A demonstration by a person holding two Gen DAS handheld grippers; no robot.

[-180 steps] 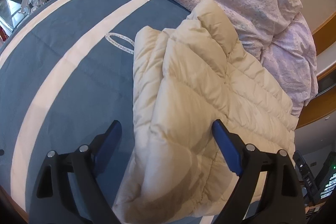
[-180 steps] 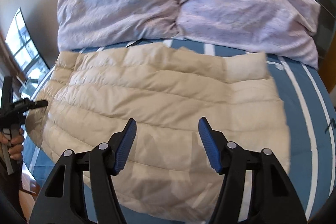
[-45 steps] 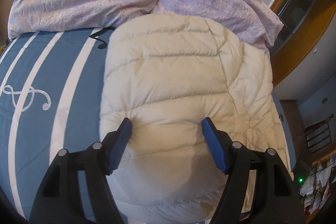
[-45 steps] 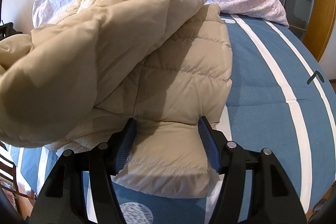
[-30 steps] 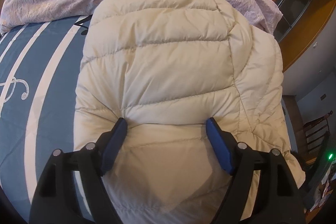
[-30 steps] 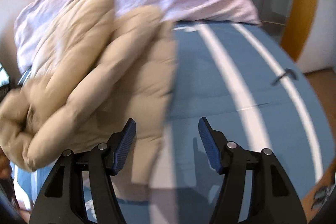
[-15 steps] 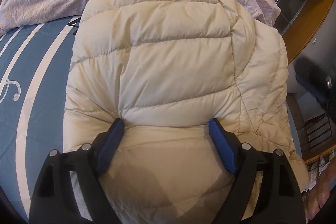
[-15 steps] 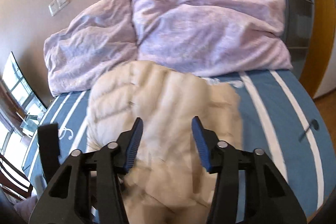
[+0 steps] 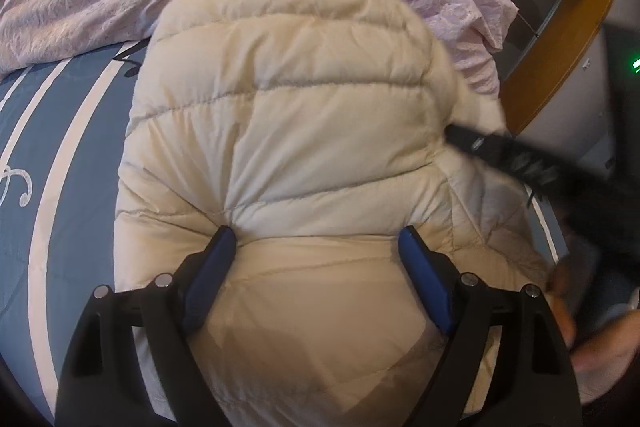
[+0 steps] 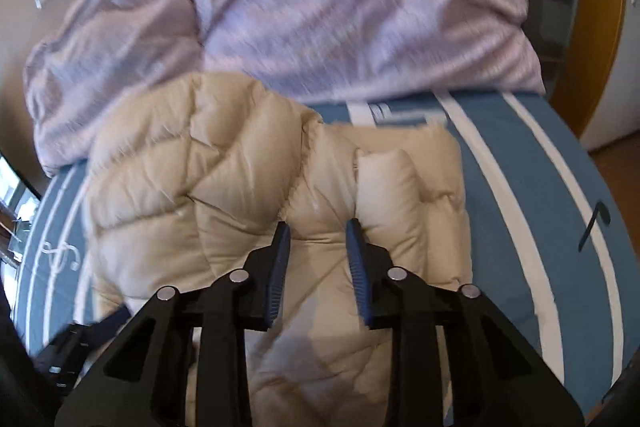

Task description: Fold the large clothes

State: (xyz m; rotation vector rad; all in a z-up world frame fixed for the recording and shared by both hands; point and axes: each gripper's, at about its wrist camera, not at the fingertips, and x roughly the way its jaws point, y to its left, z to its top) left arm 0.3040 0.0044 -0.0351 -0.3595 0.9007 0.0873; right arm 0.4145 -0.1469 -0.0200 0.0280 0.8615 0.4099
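Folded over on itself within the last second or so: the cream quilted puffer jacket (image 9: pixel 304 131), a loose raised heap on the earlier right-wrist view, now down as a compact doubled bundle on the blue bed cover with white stripes (image 10: pixel 532 203), far edge touching the crumpled lilac duvet (image 10: pixel 320 7) at the head of the bed. Judged a late fold, with mostly squaring and flattening left.

Thick and springy in look, with horizontal quilt seams across the top layer and rounded, puffed edges; one side layer projecting beyond the top fold on the side away from the stripes with the white swirl. A small stubby flap standing up near the far right corner of the jacket on the right-wrist view, likely to need tucking.

Left tool (image 9: pixel 316 247) spread wide, blue pads pressed into the near part of the jacket's top layer, nothing pinched. Right tool (image 10: pixel 318 239) narrowed but not closed, a ridge of padding bulging between the pads; true clamping hard to tell through the blur
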